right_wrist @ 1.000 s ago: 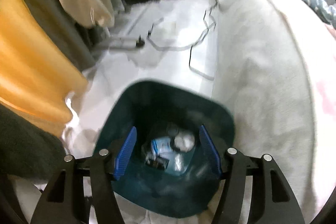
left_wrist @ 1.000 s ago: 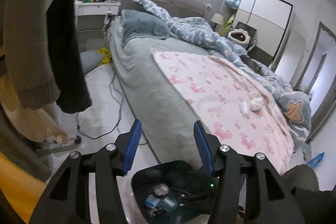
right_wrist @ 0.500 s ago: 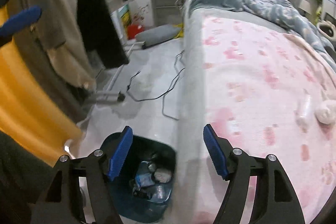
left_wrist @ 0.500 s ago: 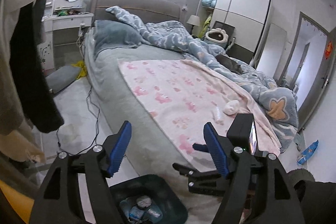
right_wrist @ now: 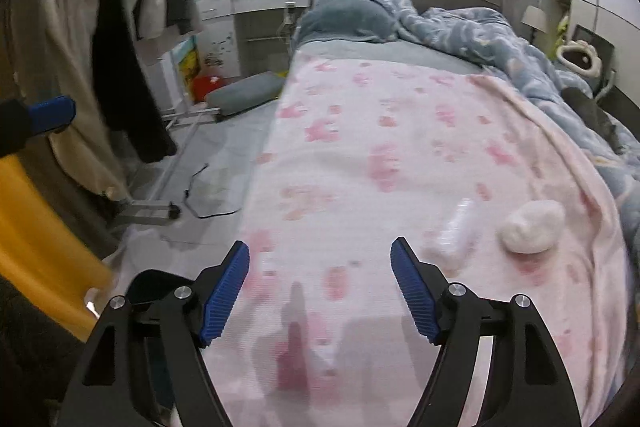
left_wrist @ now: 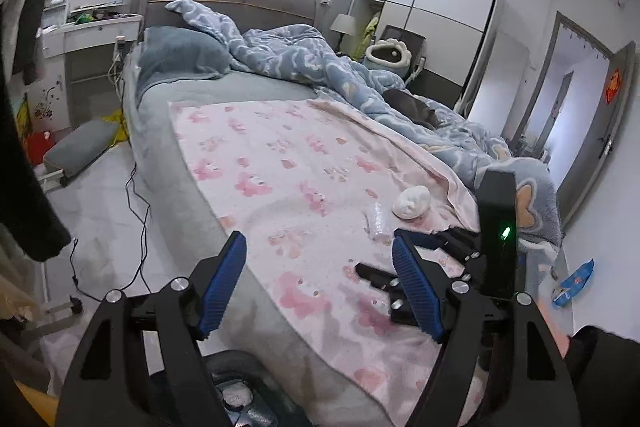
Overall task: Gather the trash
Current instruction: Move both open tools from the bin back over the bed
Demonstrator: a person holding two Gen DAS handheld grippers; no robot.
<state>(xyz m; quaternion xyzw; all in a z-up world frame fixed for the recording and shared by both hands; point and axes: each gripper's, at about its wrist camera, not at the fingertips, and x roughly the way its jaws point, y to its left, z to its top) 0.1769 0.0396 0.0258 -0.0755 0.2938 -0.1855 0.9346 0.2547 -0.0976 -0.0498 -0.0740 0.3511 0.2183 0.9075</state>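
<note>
Nearest, both jaws are opening with nothing between them: the left hand-held gripper [left_wrist: 318,285] hangs over the bed's near edge above the trash bin [left_wrist: 240,401], and the right hand-held gripper [right_wrist: 320,287] is over the pink blanket [right_wrist: 380,155]. Farther on, ahead and to its right, lie a clear crumpled wrapper [right_wrist: 456,227], long axis pointing away, and just beside it a white wad [right_wrist: 532,227]. The right hand looks nearer.
</note>
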